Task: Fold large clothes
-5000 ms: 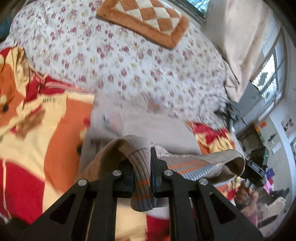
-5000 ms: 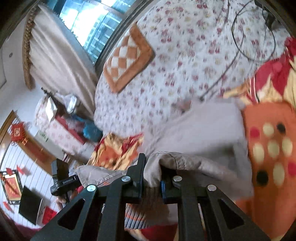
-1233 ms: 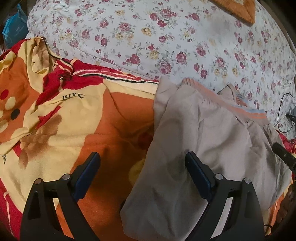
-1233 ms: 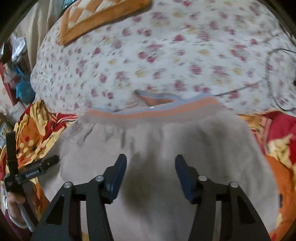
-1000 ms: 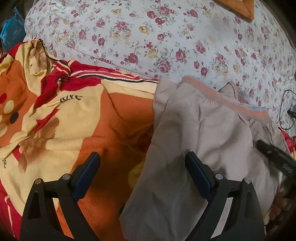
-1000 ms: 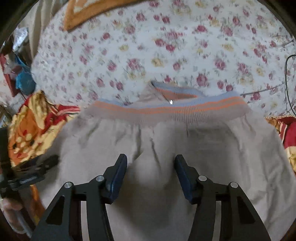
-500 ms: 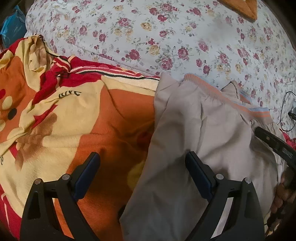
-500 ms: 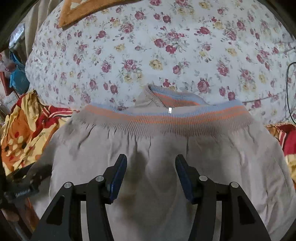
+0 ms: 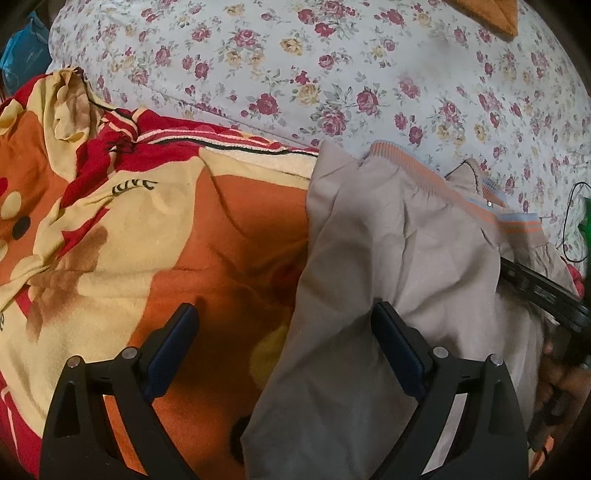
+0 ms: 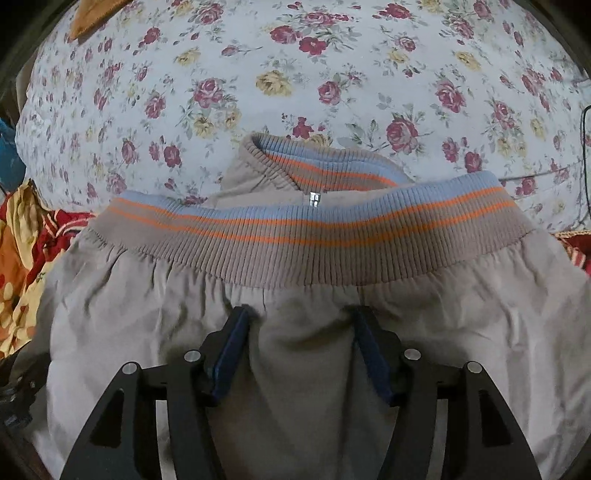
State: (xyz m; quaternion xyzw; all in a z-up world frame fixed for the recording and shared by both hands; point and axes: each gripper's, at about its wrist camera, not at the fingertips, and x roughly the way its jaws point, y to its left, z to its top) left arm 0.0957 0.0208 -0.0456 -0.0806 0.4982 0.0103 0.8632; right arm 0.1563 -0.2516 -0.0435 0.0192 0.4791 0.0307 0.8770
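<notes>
A beige jacket [image 9: 399, 280] with a ribbed hem band striped blue and orange [image 10: 306, 236] lies folded on the bed. My left gripper [image 9: 284, 325] is open and empty above the jacket's left edge, one finger over the blanket, the other over the jacket. My right gripper [image 10: 301, 325] is open and empty, low over the jacket's middle just below the ribbed band. The ribbed collar [image 10: 314, 162] and a small metal zip pull [image 10: 314, 198] show beyond the band. The right gripper's body [image 9: 543, 291] shows in the left wrist view at the jacket's right side.
An orange, yellow and red blanket [image 9: 147, 236] lies under and left of the jacket. A floral sheet [image 10: 295, 74] covers the bed beyond. An orange cushion corner [image 9: 487, 14] lies at the far edge. A black cable [image 9: 570, 221] lies at the right.
Five seconds ago both grippers were shut on the jacket; now both are open with the jacket laid flat. In the last second the right gripper moved closer to the ribbed band.
</notes>
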